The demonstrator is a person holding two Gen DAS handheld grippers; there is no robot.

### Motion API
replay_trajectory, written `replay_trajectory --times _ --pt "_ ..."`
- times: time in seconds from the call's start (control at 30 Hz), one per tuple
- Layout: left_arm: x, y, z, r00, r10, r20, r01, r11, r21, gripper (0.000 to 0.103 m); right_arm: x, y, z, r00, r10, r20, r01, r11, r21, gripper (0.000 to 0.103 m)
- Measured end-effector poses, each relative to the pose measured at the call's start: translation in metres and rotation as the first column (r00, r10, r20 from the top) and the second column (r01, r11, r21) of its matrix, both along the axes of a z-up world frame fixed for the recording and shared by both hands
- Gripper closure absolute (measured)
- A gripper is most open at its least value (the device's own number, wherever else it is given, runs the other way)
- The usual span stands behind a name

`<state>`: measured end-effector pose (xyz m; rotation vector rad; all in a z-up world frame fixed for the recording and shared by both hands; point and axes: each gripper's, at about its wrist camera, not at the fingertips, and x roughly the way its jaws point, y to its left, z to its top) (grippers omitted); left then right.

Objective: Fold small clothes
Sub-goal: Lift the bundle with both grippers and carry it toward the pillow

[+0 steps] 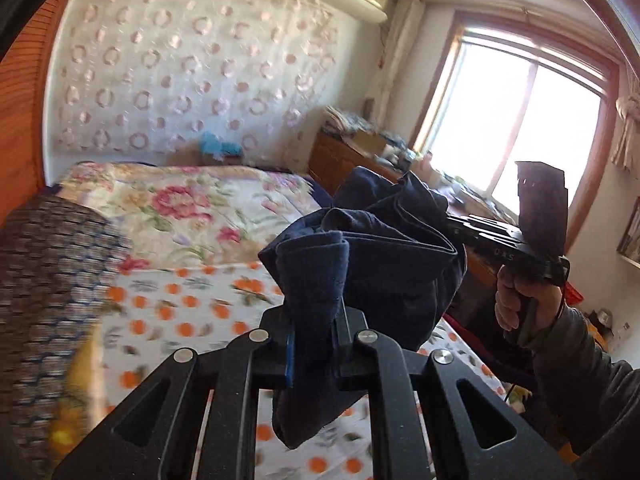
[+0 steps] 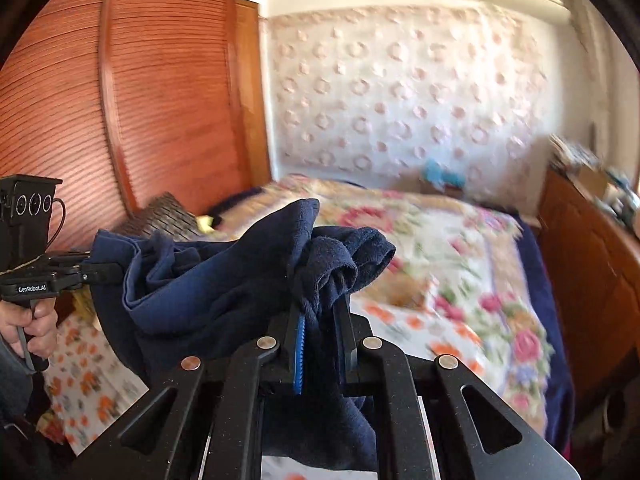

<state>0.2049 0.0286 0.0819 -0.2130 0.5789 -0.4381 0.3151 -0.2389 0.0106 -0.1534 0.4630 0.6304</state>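
A dark navy garment (image 1: 384,256) hangs bunched in the air above the bed, stretched between my two grippers. My left gripper (image 1: 314,320) is shut on one bunched edge of it, the cloth pinched between the pads and drooping below them. The right gripper (image 1: 448,216) shows at the garment's far end, held by a hand (image 1: 516,304). In the right wrist view my right gripper (image 2: 320,320) is shut on the other edge of the navy garment (image 2: 224,280). There the left gripper (image 2: 100,270) grips the cloth at the left, a hand (image 2: 32,328) on its handle.
Below lies a bed with a floral quilt (image 1: 188,208) and an orange-spotted sheet (image 1: 188,300). A dark woven cushion (image 1: 52,264) sits at the left. A wooden wardrobe (image 2: 132,100), a cluttered wooden dresser (image 1: 352,152) and a bright window (image 1: 520,120) surround the bed.
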Motion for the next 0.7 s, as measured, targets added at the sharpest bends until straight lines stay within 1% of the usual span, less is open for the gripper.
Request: replay_trajectory --times 0.1,0.17,0.2,0.33,0.43,0.5,0.53,0.57,0.63,0.7 --pt "-0.02 0.048 0.013 0.995 0.095 0.027 -0.095 0.995 -0.005 0.09 0.005 0.049 0.012 0.996 0.085 0.034 -0.085 0.996 0.004 0.092" --pt "-0.032 0.081 0.018 0.986 0.165 0.038 -0.164 0.986 -0.01 0.09 0.009 0.085 0.02 0.988 0.146 0.05 -0.147 0.989 0.008 0.092" --pt "-0.04 0.1 0.02 0.978 0.204 0.043 -0.204 0.979 -0.014 0.09 0.012 0.103 0.023 0.983 0.173 0.056 -0.174 0.985 0.011 0.092" --pt "-0.058 0.149 0.021 0.951 0.307 0.045 -0.306 0.952 -0.022 0.09 0.022 0.174 0.032 0.958 0.28 0.065 -0.281 0.96 0.008 0.092" --pt "-0.063 0.181 0.008 0.926 0.376 0.024 -0.375 0.926 -0.03 0.09 0.033 0.224 0.032 0.937 0.345 0.057 -0.345 0.939 -0.005 0.092" --pt "-0.06 0.202 -0.006 0.907 0.421 -0.008 -0.421 0.907 -0.035 0.09 0.052 0.245 0.025 0.927 0.372 0.043 -0.372 0.928 -0.017 0.092" --pt "-0.057 0.21 -0.014 0.899 0.438 -0.025 -0.438 0.898 -0.035 0.09 0.07 0.257 0.02 0.924 0.381 0.026 -0.38 0.925 -0.027 0.092" --pt "-0.054 0.219 -0.025 0.889 0.455 -0.048 -0.457 0.888 -0.041 0.09 0.08 0.272 0.014 0.922 0.388 0.01 -0.387 0.921 -0.042 0.092" --pt "-0.051 0.231 -0.045 0.876 0.474 -0.087 -0.479 0.876 -0.056 0.09 0.101 0.297 0.002 0.917 0.399 -0.022 -0.399 0.914 -0.072 0.092" --pt "-0.05 0.236 -0.06 0.868 0.484 -0.107 -0.492 0.869 -0.057 0.09 0.119 0.323 -0.005 0.91 0.412 -0.045 -0.414 0.905 -0.1 0.092"
